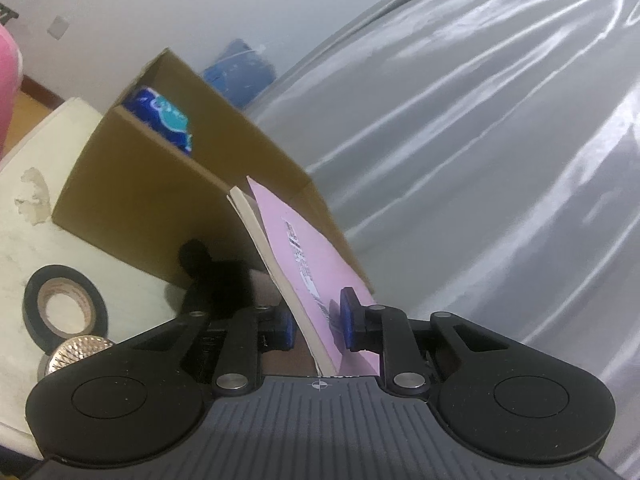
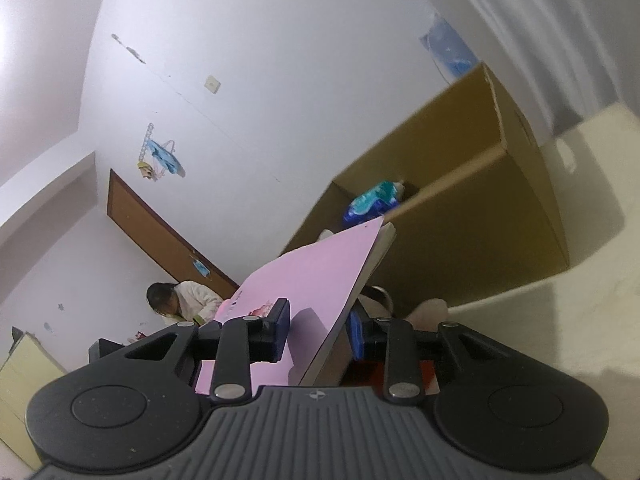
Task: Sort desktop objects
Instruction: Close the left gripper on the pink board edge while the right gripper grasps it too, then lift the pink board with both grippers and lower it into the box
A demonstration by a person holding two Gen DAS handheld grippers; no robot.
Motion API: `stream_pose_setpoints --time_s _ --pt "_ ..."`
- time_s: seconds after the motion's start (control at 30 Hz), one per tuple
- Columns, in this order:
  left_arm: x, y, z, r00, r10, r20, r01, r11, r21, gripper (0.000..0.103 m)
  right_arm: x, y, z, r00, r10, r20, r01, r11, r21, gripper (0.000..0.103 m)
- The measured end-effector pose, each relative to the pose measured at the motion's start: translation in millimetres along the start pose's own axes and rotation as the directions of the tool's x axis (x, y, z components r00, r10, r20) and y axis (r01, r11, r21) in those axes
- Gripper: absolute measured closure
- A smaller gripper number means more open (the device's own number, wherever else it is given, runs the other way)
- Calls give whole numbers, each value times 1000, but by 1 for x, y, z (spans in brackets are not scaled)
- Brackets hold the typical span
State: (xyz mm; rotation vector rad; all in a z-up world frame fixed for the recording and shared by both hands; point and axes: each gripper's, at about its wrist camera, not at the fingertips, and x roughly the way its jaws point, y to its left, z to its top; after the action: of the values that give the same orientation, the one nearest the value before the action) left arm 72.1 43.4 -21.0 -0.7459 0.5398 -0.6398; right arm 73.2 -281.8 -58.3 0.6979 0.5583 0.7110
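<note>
While the cardboard box (image 1: pixel 168 184) stands open-topped on the white desk (image 1: pixel 24 248), just beyond both tools, the coming move turns on one relation: the box mouth lies ahead of and above the pink book's (image 1: pixel 304 256) leading corner. A blue packet (image 1: pixel 164 120) already sits inside. The book is lifted off the desk, tilted on edge, its long axis running away from the grippers toward the box, far corner pointing at the near wall. The left gripper (image 1: pixel 318 326) has its blue pads clamped on the near end of the book, cover on one side, pages on the other. The right gripper (image 2: pixel 320 328) pinches the same book, though its far pad looks partly hidden behind the cover. Neither hand seems nearer. A tape roll (image 1: pixel 64 308) lies apart.
</note>
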Motion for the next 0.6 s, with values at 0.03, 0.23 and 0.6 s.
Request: stream_pose_setpoints --time_s 0.03,0.23,0.6 --pt "-1 -2 0 1000 -6 3 6 1000 5 83 -2 4 0 1000 1 5 -1 1000 -9 70" --pt "-11 -17 1 999 -28 39 26 999 35 83 -14 19 4 999 30 26 -29 998 -48 69" --pt "-16 -32 26 995 -36 90 27 994 101 83 -1 38 34 995 84 46 -78 990 -114 69"
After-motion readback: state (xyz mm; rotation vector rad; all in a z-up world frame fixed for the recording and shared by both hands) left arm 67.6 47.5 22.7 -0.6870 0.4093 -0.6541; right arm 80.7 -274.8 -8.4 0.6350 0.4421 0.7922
